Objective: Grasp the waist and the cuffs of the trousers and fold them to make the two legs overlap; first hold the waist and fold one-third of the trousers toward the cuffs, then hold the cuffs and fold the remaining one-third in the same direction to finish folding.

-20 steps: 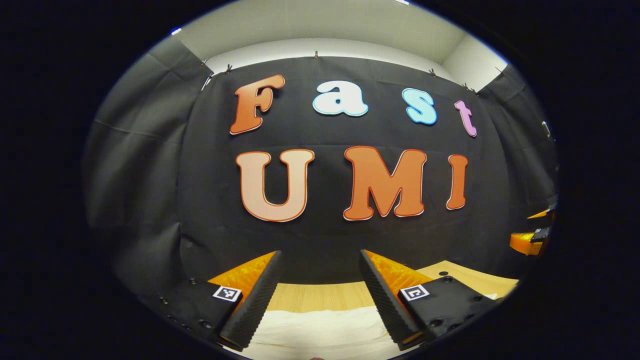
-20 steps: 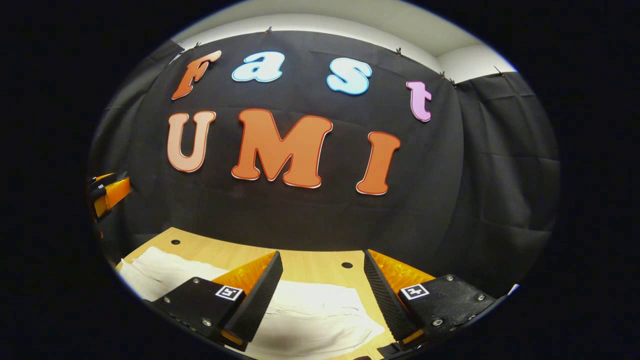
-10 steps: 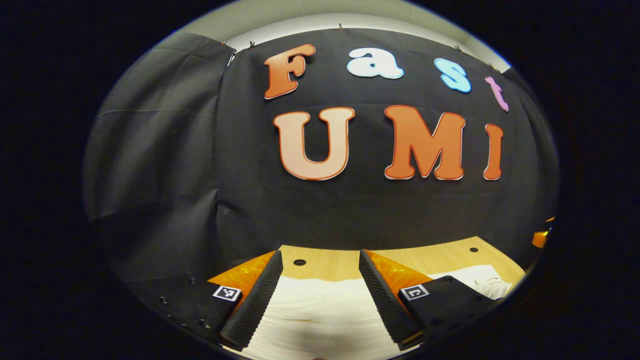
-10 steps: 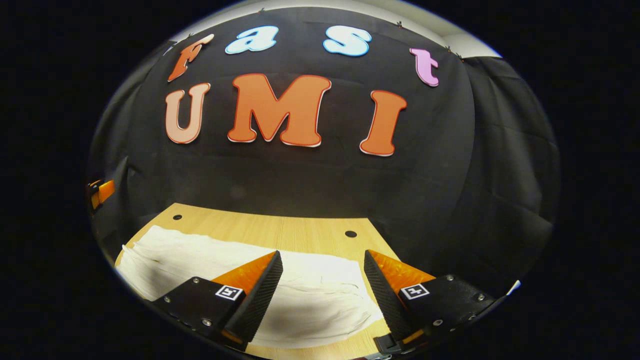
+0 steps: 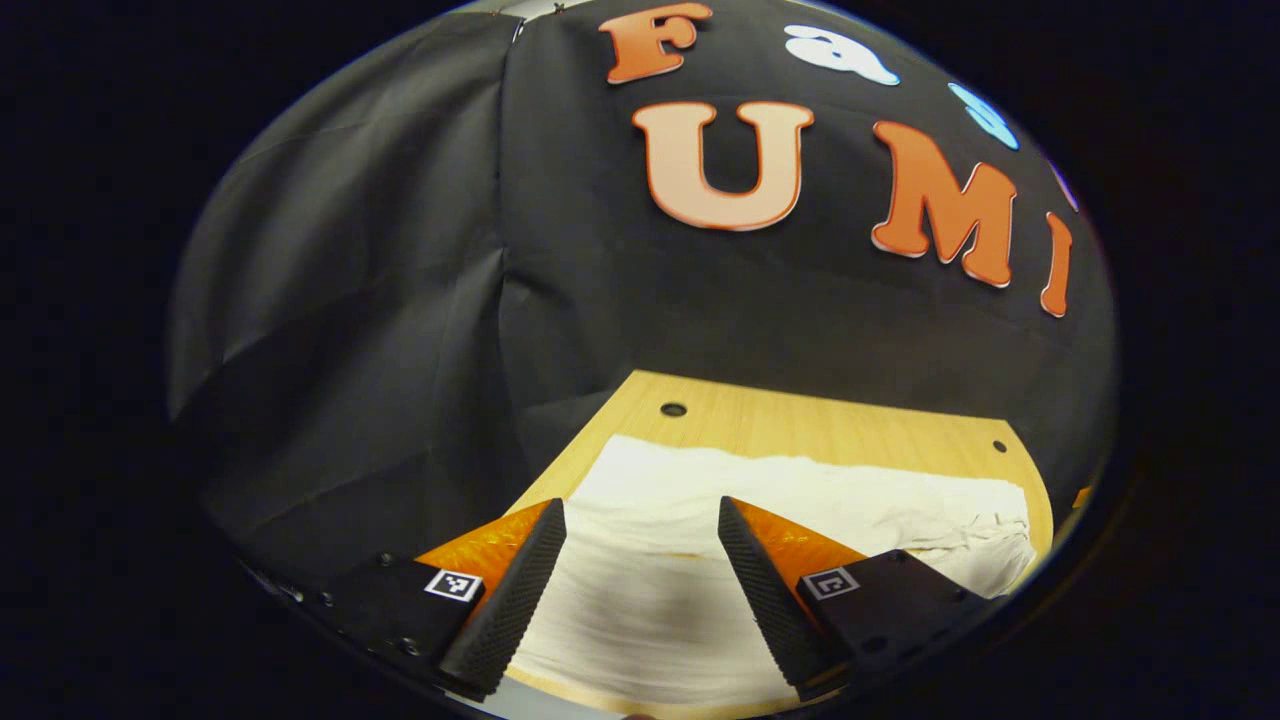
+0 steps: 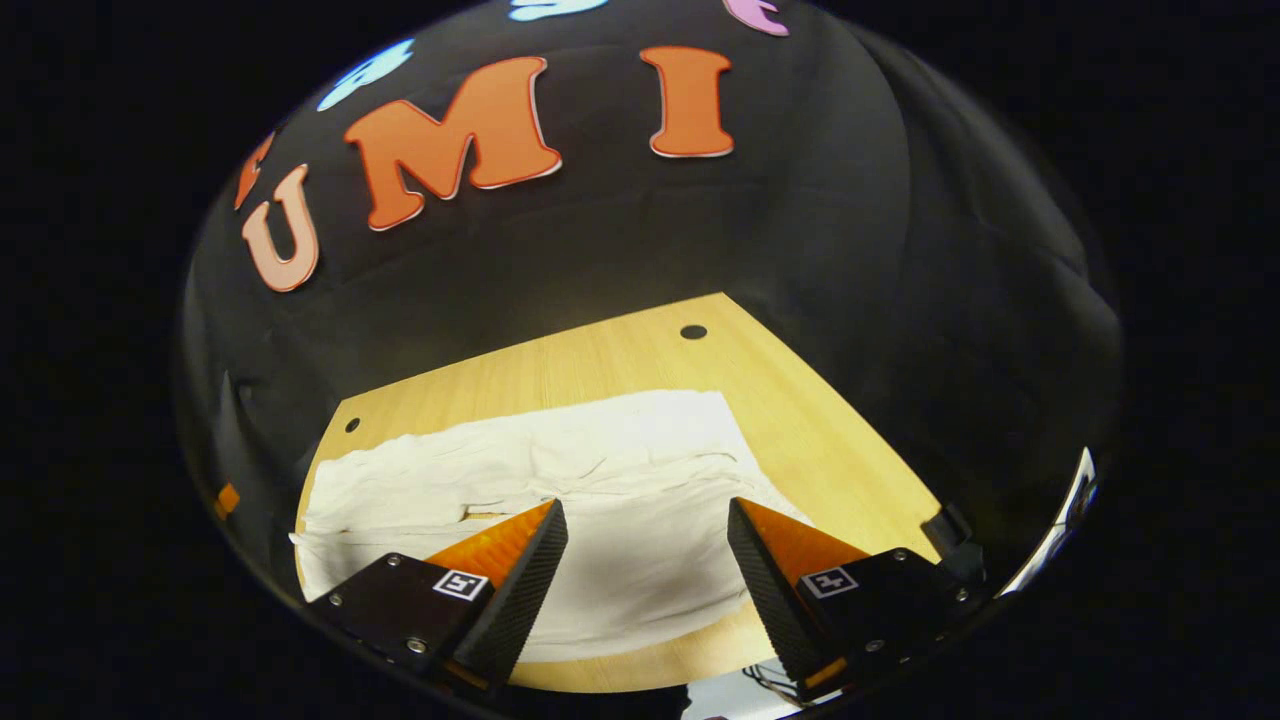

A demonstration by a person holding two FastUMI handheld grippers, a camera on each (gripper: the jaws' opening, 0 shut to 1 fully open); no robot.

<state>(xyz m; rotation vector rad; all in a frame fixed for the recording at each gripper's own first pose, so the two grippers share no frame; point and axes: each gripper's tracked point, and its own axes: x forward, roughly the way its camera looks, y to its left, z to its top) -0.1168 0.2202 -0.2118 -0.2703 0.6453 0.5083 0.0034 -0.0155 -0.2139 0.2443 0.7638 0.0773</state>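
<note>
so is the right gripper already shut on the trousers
No, the right gripper is open, its fingers spread apart above the white trousers lying on the wooden table.

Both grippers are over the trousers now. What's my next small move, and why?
Probably lower both and close on the near edge. The left gripper and right gripper are open and hold nothing, and the white trousers lie spread flat on the wooden table, legs not yet overlapped.
</note>
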